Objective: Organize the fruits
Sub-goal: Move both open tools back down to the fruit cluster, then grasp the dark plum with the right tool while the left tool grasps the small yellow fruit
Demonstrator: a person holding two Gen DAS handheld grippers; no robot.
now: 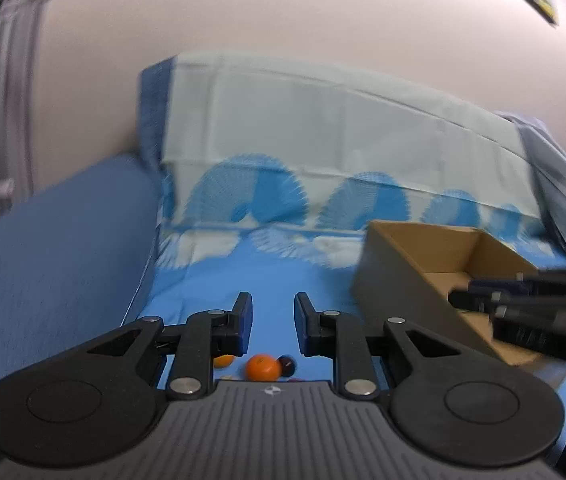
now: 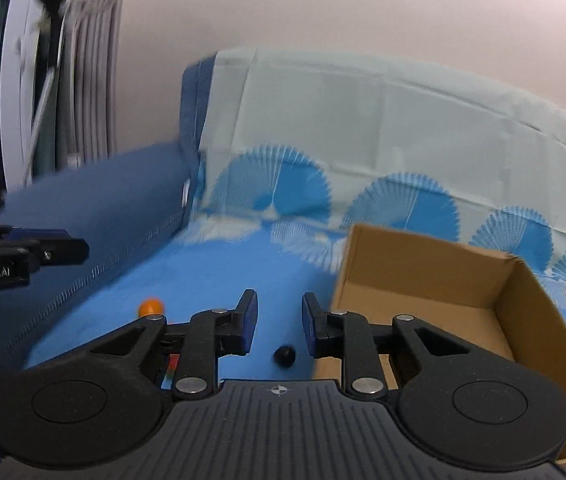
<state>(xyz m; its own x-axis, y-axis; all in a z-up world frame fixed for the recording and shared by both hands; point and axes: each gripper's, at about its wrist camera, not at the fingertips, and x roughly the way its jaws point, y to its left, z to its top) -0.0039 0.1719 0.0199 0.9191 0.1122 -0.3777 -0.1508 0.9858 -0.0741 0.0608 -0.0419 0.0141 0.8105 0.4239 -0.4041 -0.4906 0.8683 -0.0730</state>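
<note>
Fruit is lying just under your left gripper: a round orange citrus and a dark plum-like ball. Both grippers are standing narrowly parted, holding nothing; your right gripper is hovering beside the brown cardboard box. Smooth rounds are probably rolling easily on soft cloth; pinch across the widest middle.

The sheet over the seat is bright blue, printed with white and darker blue fan shapes; the cloth on the backrest is pale mint green, with the same blue fans along its lower edge; the sofa arm is plain dark blue; the wall is pinkish beige; the cardboard box is plain brown; one fruit is orange, another beside it dark plum; the left gripper and right gripper are black with blue pads.
</note>
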